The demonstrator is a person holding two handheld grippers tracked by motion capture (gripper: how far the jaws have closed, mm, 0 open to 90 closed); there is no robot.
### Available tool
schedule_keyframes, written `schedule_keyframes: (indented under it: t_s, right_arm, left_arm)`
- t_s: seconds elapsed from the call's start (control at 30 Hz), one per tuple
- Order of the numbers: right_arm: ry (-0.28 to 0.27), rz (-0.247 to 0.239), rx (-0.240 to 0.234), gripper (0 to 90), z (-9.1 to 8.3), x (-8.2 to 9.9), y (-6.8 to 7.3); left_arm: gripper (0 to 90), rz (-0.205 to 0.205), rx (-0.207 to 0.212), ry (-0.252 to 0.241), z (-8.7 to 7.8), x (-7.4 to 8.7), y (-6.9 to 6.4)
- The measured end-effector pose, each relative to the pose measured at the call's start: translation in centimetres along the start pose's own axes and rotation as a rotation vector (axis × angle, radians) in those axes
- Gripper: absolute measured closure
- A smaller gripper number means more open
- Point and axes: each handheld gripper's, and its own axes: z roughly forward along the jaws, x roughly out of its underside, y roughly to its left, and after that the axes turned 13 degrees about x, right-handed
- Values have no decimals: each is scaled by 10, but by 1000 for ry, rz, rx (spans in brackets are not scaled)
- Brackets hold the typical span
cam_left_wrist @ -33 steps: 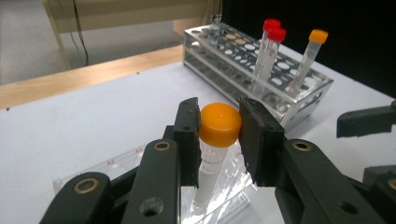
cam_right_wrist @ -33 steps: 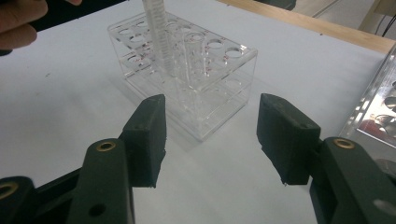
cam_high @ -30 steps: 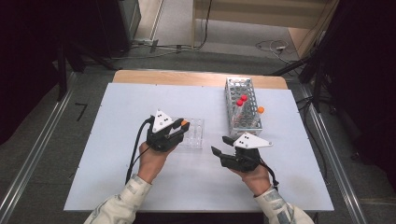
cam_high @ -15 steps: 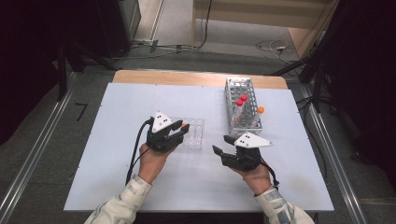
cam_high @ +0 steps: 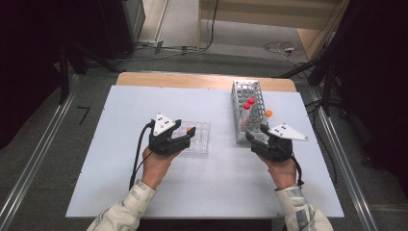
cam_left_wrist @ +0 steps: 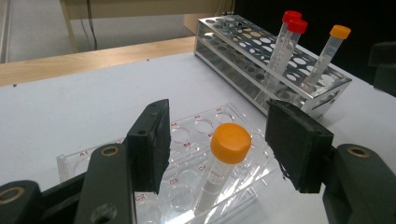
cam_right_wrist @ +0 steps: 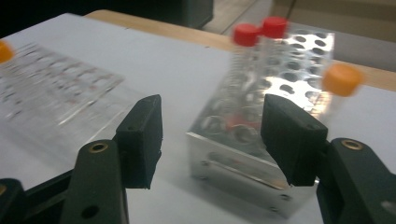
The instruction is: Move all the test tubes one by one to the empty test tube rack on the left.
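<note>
An orange-capped tube (cam_left_wrist: 219,168) stands upright in the clear plastic rack (cam_high: 198,137) near the middle of the white table (cam_high: 120,187), between the left gripper (cam_left_wrist: 223,151)'s jaws, which have just been opening and stand clear of it. The right gripper (cam_right_wrist: 215,140), jaws apart and empty, faces the metal rack (cam_high: 248,108) toward the table's right edge.

My black fingers (cam_left_wrist: 154,144) flank an orange-capped tube (cam_left_wrist: 223,161) in a clear rack (cam_left_wrist: 187,140); red caps (cam_left_wrist: 293,21) top the silver rack (cam_left_wrist: 243,51) on the white counter (cam_left_wrist: 70,112).
</note>
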Motion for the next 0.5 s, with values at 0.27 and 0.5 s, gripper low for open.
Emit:
schedule_keyframes:
  t_s: [0.27, 0.5]
  right_arm:
    - [16, 18, 142, 378, 12, -3, -30]
    - [42, 56, 173, 412, 34, 0, -37]
  left_arm:
    - [409, 0, 2, -4, 0, -1, -1]
    - [410, 4, 8, -5, 0, -1, -3]
